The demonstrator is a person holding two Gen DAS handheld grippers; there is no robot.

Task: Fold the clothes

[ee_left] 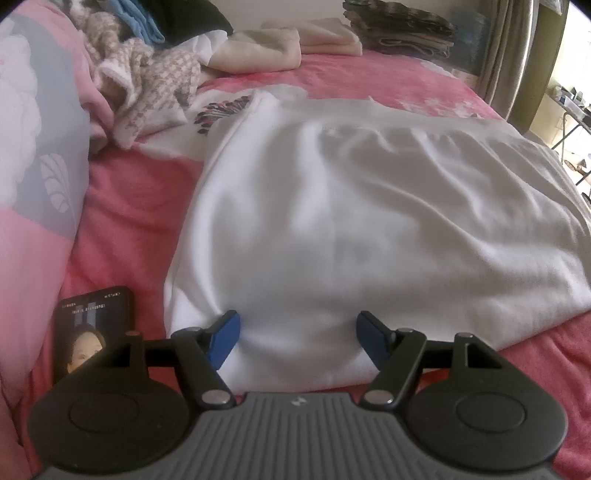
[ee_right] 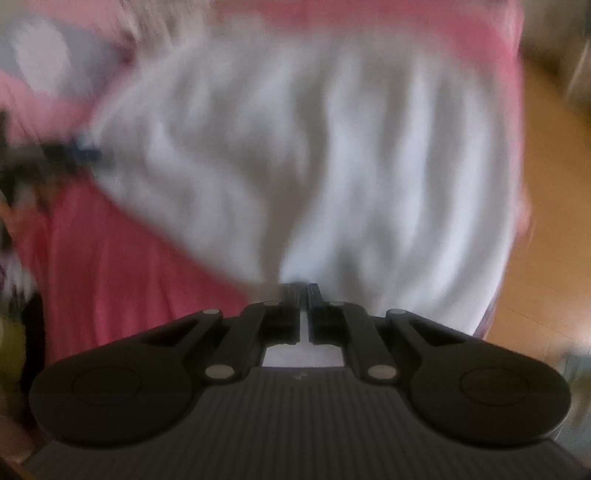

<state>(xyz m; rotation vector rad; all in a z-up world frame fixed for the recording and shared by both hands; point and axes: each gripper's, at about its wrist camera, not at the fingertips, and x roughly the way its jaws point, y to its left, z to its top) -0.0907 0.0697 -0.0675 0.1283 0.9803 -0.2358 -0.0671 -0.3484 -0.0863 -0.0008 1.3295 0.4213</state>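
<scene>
A white shirt with a dark print near its far left corner lies spread and folded on the pink bed sheet. My left gripper stands open at the shirt's near edge. Its blue pads are set wide apart, with a bulge of white cloth between them. The right wrist view is blurred by motion. There my right gripper is shut on the edge of the white shirt, whose folds run together at the fingertips. The left gripper shows as a dark smear at the shirt's left edge.
A phone lies screen up on the sheet left of my left gripper. A heap of unfolded clothes sits at the far left, with folded cream pieces and a dark folded stack behind. Wooden floor lies past the bed's right edge.
</scene>
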